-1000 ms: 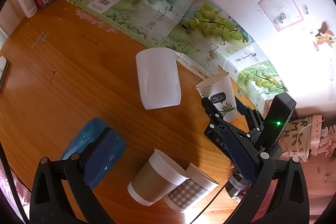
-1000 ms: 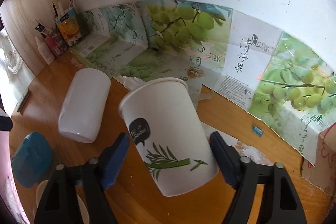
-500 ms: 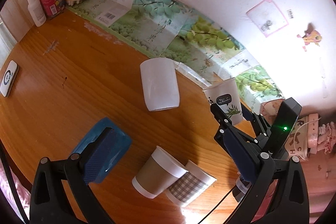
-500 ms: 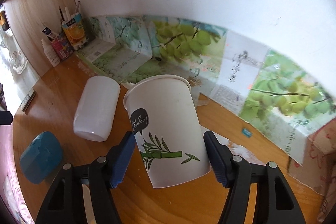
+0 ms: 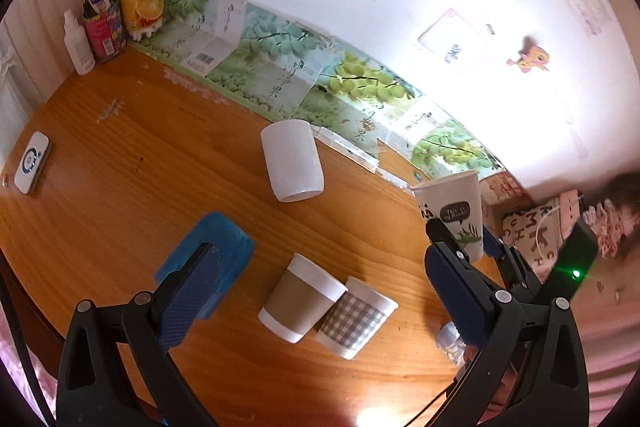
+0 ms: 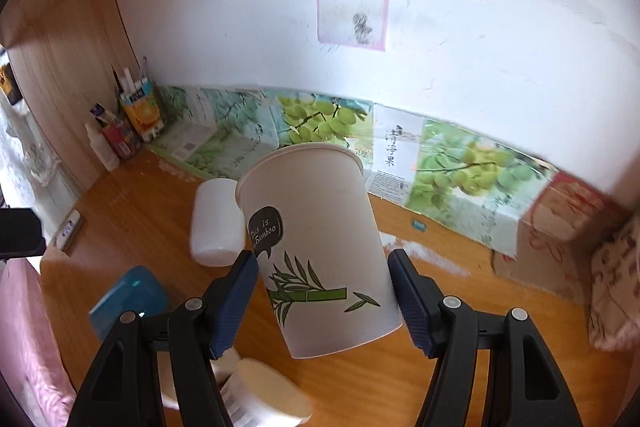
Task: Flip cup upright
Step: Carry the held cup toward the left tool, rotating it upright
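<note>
Right wrist view | right hand-held gripper pinching white bamboo-print paper cup, rim up, slightly tilted, lifted off wooden surface | left hand-held gripper spread, empty | flip nearly done; set-down and release remain.

The left gripper, filling the lower frame, has black plastic arms with triangular cut-outs, silver rivets and dark blue textured pads on its jaws. The right gripper is built alike, and in the left view's lower right its black housing shows a small green light.
</note>
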A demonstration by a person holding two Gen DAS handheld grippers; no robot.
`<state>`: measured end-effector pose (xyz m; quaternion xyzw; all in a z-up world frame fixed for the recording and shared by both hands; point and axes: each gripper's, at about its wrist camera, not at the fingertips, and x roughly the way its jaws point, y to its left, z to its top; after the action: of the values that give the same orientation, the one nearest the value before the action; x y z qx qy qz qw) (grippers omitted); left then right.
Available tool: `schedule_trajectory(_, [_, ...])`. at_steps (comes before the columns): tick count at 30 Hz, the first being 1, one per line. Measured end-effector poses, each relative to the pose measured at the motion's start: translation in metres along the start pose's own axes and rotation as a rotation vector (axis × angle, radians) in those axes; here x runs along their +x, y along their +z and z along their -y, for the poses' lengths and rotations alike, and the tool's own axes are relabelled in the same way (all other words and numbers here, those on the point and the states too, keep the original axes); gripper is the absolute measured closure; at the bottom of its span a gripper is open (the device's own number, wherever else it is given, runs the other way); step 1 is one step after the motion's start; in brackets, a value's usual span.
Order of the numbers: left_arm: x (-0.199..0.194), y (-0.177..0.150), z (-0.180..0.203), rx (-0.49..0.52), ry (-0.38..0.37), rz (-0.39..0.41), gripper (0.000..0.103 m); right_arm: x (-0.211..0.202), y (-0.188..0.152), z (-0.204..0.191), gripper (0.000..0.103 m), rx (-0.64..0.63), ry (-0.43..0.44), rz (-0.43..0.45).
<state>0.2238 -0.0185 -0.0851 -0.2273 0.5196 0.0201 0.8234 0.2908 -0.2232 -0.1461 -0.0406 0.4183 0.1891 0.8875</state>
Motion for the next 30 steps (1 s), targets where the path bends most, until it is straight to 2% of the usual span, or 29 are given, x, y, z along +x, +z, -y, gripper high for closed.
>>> schedule_trajectory(7, [-0.016,-0.016,0.005,0.068,0.015,0.010,0.001,-0.045,-0.023,-0.012,0.035,0.094,0.023,0.053])
schedule_trajectory(17, [-0.021,-0.036,-0.002,0.151,-0.036,-0.050,0.001,-0.074,-0.065,-0.042,0.035,0.221,0.011,0.021])
schedule_trajectory(26, [-0.008,-0.053,-0.027,0.214,-0.092,-0.182,0.001,-0.088,-0.104,-0.083,0.035,0.313,0.003,0.030])
schedule_trajectory(30, [0.003,-0.065,-0.038,0.267,-0.083,-0.257,0.001,-0.084,-0.127,-0.100,0.035,0.365,-0.011,0.030])
